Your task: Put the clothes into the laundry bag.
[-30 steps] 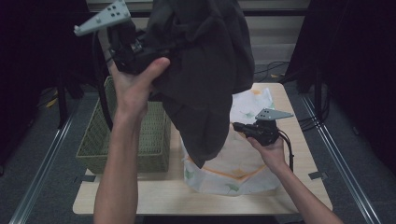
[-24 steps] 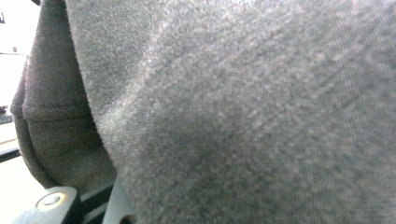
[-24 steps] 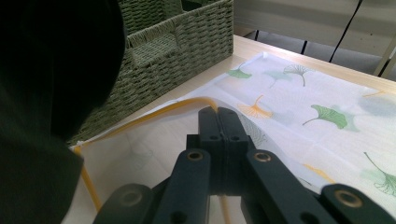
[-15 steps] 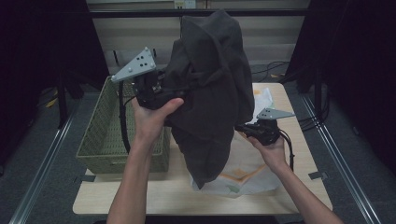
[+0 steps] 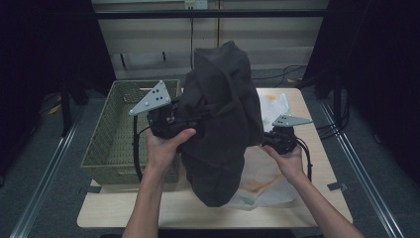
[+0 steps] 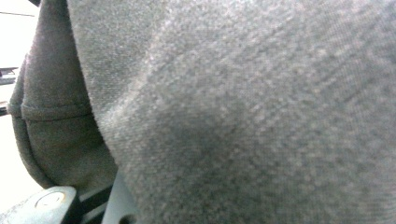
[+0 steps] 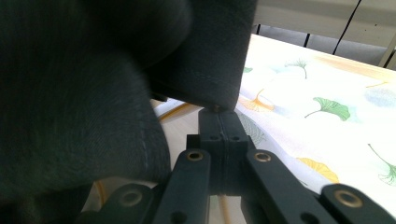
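A dark grey garment (image 5: 223,114) hangs bunched in a tall heap over the middle of the table, and its lower end reaches the patterned cloth (image 5: 267,173). My left gripper (image 5: 184,122) is shut on the garment's left side, with its jaws buried in the folds. Grey fabric (image 6: 233,116) covers the left gripper view up close. At the garment's right edge, my right gripper (image 5: 270,141) has its jaws pressed together. Their tips (image 7: 218,116) meet the garment's stitched hem (image 7: 205,93) above the white cloth printed with ginkgo leaves (image 7: 327,107).
A green woven basket (image 5: 114,144) stands on the left part of the wooden table (image 5: 124,213), just behind my left hand. Cables trail from both grippers. Dark curtains and a floor rail flank the table.
My left hand has come down with the garment, from high above the basket to just over the table. The garment's lower end has sunk onto the patterned cloth. The right hand has stayed put.
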{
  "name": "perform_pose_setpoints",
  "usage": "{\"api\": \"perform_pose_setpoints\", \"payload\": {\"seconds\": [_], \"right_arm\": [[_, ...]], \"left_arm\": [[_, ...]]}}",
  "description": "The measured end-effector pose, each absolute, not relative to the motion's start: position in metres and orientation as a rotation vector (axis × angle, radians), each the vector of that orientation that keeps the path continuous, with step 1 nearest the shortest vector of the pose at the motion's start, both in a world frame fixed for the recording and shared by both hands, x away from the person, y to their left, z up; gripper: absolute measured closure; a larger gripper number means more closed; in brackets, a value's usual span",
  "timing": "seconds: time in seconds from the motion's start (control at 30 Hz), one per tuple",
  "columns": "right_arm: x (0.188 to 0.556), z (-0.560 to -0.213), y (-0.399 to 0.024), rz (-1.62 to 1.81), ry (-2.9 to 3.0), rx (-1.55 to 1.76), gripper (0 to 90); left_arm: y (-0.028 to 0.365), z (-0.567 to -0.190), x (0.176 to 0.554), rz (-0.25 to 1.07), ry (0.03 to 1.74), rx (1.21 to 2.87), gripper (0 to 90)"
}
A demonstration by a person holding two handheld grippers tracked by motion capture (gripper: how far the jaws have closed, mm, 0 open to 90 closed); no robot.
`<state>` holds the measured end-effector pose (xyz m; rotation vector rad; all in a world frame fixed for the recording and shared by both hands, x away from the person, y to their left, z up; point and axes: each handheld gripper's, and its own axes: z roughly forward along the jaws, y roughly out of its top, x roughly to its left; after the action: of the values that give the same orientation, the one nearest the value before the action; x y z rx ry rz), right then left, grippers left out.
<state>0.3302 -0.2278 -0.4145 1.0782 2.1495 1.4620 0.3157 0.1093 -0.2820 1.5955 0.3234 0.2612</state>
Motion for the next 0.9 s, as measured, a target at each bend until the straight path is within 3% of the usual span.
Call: {"api": "perform_pose_setpoints", "payload": {"seconds": [0.47,0.9], "right_arm": [[0.332,-0.417,-0.228,1.453,2.165,1.085,90.0],[0.333,-0.418,-0.229,1.452,2.178,1.094,90.0]], "left_arm": [[0.106,-0.334,0.304,0.212,0.315,1.657,56.4],[0.052,-0.385,0.299,0.136,0.216,1.868,56.0]]}}
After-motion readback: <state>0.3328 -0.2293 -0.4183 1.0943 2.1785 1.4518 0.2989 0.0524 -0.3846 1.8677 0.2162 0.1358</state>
